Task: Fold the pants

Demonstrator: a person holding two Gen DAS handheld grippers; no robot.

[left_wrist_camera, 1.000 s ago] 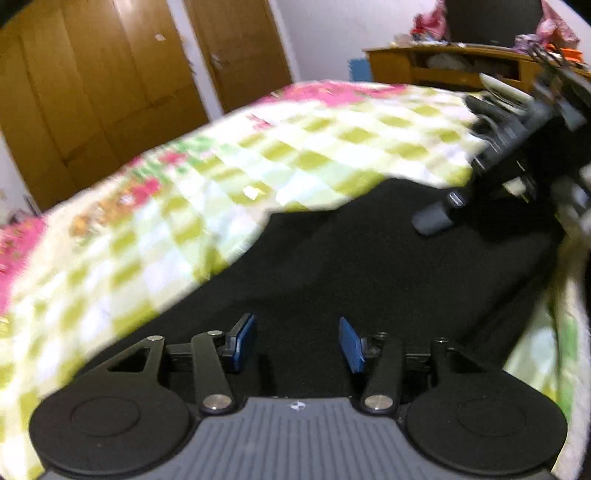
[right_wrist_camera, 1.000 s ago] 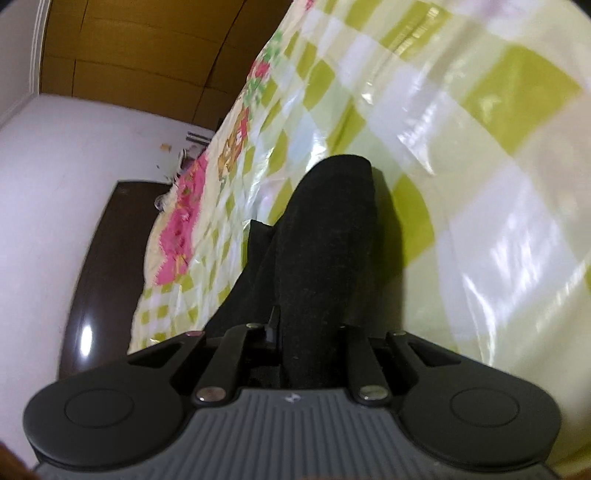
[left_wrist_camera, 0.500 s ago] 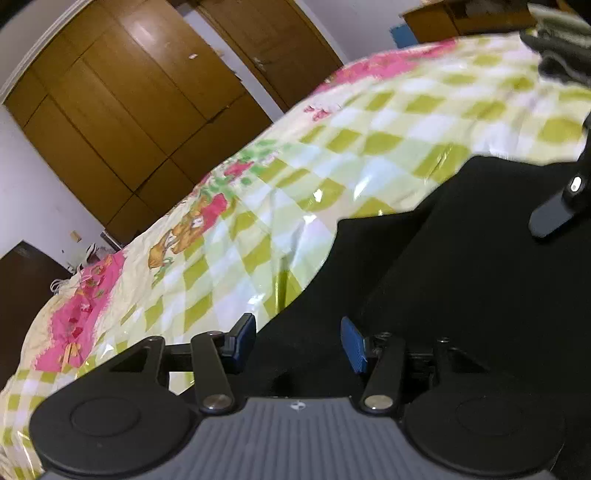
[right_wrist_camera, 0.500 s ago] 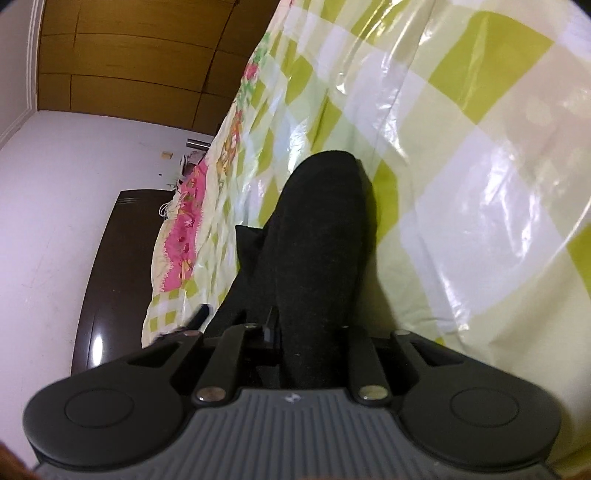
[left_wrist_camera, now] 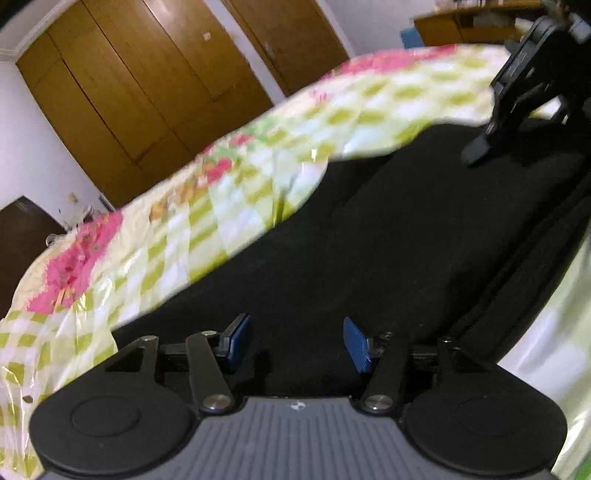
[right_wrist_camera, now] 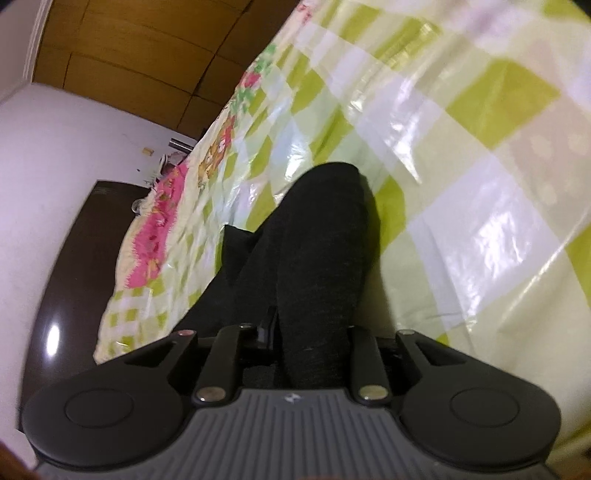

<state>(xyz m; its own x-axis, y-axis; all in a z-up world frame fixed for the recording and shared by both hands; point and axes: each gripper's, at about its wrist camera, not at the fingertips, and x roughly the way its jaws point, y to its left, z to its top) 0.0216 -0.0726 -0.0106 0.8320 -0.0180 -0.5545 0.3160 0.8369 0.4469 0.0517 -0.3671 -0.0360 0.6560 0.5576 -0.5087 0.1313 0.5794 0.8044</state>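
Observation:
The black pants point(left_wrist_camera: 406, 229) lie spread on a green, white and pink checked bedspread point(left_wrist_camera: 221, 206). My left gripper point(left_wrist_camera: 297, 339) hovers low over their near edge. Its blue pads point(left_wrist_camera: 240, 339) stand apart and the jaws are opening, with nothing pinched between them. At the far right of the left wrist view, the right gripper point(left_wrist_camera: 517, 96) sits at the pants' far edge. In the right wrist view, a thick fold of the pants point(right_wrist_camera: 321, 240) stands up between the fingers of my right gripper point(right_wrist_camera: 314, 332) and hides the pads. Those jaws are opening while the fold still fills the gap.
Wooden wardrobe doors point(left_wrist_camera: 147, 92) stand behind the bed. A wooden desk point(left_wrist_camera: 472, 22) with clutter is at the far right. A dark glossy panel point(right_wrist_camera: 62, 277) borders the bed's end. Shiny checked bedspread point(right_wrist_camera: 461, 166) lies to the right of the fold.
The left gripper's view swung and dipped toward the pants, and its pads moved slightly wider apart. The right gripper's fingers spread a little, with the black fold still between them.

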